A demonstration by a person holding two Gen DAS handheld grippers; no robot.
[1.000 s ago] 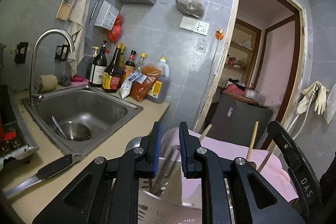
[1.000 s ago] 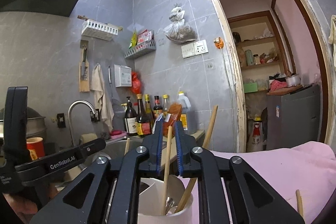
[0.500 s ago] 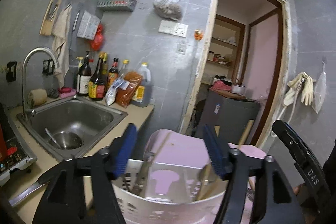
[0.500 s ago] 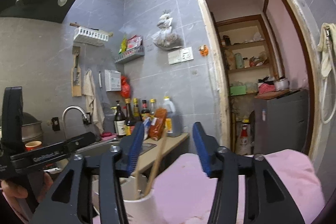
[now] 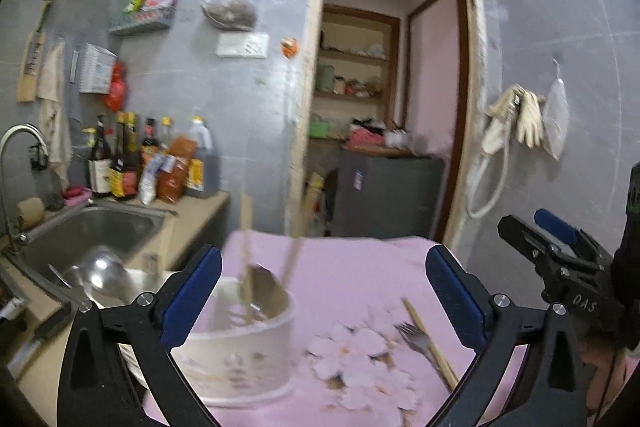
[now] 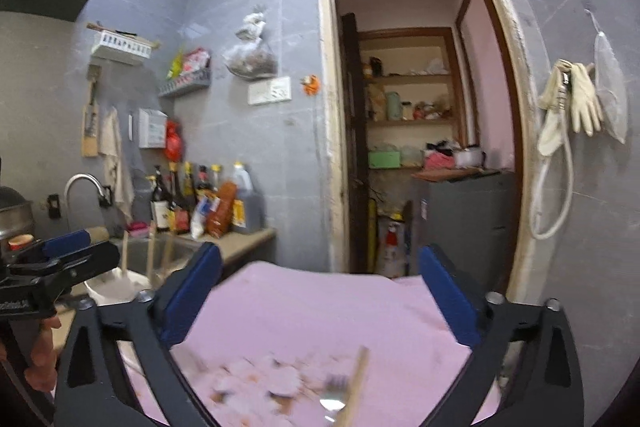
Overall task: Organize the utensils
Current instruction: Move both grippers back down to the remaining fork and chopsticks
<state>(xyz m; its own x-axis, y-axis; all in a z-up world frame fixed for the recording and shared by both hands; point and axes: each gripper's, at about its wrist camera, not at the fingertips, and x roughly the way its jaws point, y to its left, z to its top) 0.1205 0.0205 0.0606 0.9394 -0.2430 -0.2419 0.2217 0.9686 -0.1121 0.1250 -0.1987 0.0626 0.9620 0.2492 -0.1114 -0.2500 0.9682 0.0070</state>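
Note:
A white utensil holder (image 5: 236, 343) stands on the pink flowered cloth (image 5: 360, 279), with chopsticks and a spoon upright in it. A fork (image 5: 412, 337) and a loose chopstick (image 5: 430, 345) lie on the cloth to its right. My left gripper (image 5: 324, 291) is opening wide, short of the holder, with its pads touching nothing. My right gripper (image 6: 322, 287) is also opening and holds nothing. Below it lie the blurred chopstick (image 6: 354, 387) and fork (image 6: 334, 399). The holder (image 6: 116, 287) is at the left of the right wrist view, behind the left gripper (image 6: 72, 253). The right gripper (image 5: 538, 233) shows at the right edge of the left wrist view.
A steel sink (image 5: 92, 231) with a tap is at the left, and sauce bottles (image 5: 152, 163) stand behind it. A steel ladle (image 5: 108, 279) lies next to the holder. An open doorway with a grey cabinet (image 5: 384, 191) is straight ahead. Gloves (image 6: 576, 99) hang on the right wall.
Both grippers were nearly shut around utensils standing in the holder. They have let go, opened wide and drawn back to the right, so the cloth, fork and loose chopstick now show.

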